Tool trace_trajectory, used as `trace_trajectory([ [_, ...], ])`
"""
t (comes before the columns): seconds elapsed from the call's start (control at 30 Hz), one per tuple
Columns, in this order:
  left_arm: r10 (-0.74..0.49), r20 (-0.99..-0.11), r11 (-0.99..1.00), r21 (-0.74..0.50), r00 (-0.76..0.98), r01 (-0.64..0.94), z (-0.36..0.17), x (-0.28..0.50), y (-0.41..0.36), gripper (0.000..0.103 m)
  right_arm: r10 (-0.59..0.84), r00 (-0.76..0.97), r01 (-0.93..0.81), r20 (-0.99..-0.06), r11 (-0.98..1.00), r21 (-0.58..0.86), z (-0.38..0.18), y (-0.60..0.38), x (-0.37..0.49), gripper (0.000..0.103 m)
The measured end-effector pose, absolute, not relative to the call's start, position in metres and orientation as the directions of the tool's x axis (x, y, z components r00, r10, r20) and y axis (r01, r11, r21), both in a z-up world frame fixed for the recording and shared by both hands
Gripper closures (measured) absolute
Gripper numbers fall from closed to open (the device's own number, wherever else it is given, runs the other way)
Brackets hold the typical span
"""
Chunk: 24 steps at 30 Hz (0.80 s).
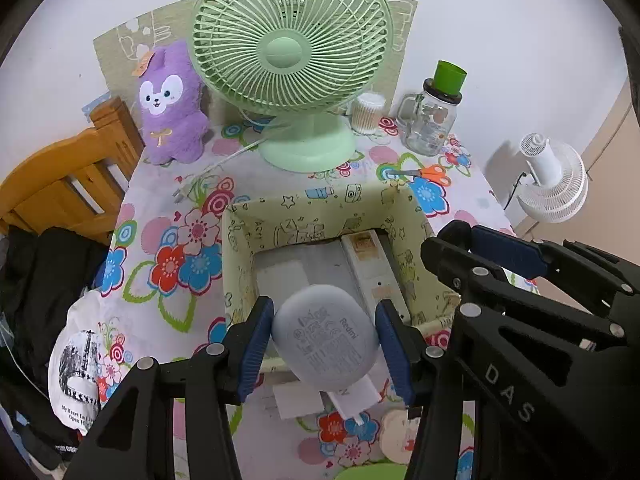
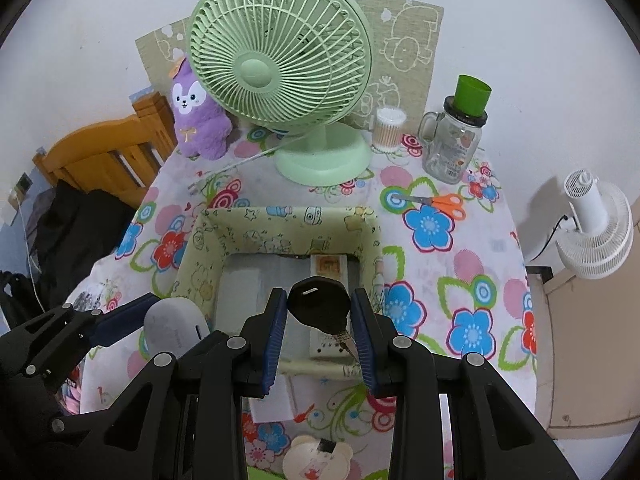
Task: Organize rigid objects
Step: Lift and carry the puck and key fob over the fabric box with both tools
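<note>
Left gripper [image 1: 325,340]: jaws set moderately wide, blue pads pressed against both sides of a grey earbud case [image 1: 326,334]. Case is rounded, matte, printed side up with "Redmi" lettering and small regulatory marks; it sits at lower centre of the left wrist view, over the near wall of the patterned storage box [image 1: 240,240].

Right gripper [image 2: 320,312]: jaws narrower, closed onto the black plastic head of a key [image 2: 319,305]. Key head is rounded, with a small pale slot near its top; the metal blade points down toward the bottom of the frame, partly hidden by the right pad. It is held at centre of the right wrist view, above the box interior.

Inside the box, a white remote control [image 1: 374,268] lies along the right wall. The box stands on the flower-print surface [image 2: 440,264], mid-frame.
</note>
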<state>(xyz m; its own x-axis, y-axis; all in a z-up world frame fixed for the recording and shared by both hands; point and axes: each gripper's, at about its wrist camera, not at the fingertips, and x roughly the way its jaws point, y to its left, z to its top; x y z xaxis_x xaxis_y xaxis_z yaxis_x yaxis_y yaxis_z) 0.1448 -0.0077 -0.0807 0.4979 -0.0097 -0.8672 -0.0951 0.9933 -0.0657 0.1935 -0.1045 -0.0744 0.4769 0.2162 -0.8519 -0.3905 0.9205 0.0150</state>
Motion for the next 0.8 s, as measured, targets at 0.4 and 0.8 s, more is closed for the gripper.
trace_trajectory([
  [0.4,-0.015,-0.884,0.991,-0.077,0.468,-0.113,-0.101,0.172,-0.008,0.048,0.228,0.452,-0.409,-0.862,0.912,0.027,-0.088,-0.105,0.22,0.067],
  [0.8,-0.043,-0.912,0.986,-0.104,0.408,-0.128,-0.134,0.197,-0.011,0.048,0.248,0.385,-0.445,-0.889,0.894,0.056,-0.114,-0.107,0.243,0.067],
])
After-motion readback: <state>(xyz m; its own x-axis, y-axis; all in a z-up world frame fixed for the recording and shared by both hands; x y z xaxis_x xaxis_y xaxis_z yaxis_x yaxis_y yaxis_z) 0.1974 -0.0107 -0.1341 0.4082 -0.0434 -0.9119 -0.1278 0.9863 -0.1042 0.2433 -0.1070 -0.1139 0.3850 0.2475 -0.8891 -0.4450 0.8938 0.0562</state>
